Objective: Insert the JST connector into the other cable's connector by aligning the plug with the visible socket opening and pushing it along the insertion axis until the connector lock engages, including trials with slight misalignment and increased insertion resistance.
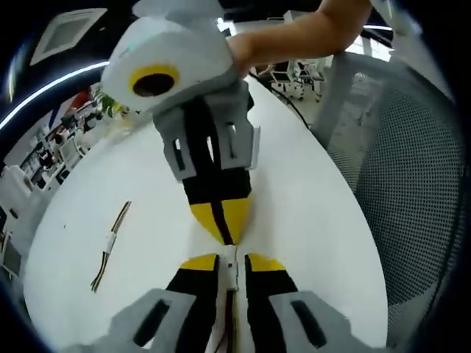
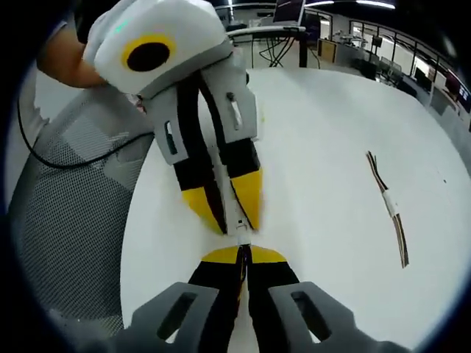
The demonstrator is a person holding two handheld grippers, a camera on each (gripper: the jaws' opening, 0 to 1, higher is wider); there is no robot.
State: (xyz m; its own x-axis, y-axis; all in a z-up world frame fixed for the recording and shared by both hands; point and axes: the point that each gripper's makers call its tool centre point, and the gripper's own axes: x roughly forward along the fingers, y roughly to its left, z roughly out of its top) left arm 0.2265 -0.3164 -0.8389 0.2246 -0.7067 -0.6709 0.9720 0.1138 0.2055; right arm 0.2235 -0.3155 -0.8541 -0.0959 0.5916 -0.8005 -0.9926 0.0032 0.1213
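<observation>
Above the white table, my left gripper and right gripper meet tip to tip, each pinching its connector; spare cable lies beside.

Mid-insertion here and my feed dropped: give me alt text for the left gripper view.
The left gripper and right gripper meet tip to tip above a white table, each shut on a small white connector at the junction. A spare cable lies to the left; a mesh chair stands right.

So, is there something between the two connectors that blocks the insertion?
Nothing visible does. The left gripper and right gripper meet tip to tip, with the white connectors between them. The spare cable lies apart on the table.
</observation>
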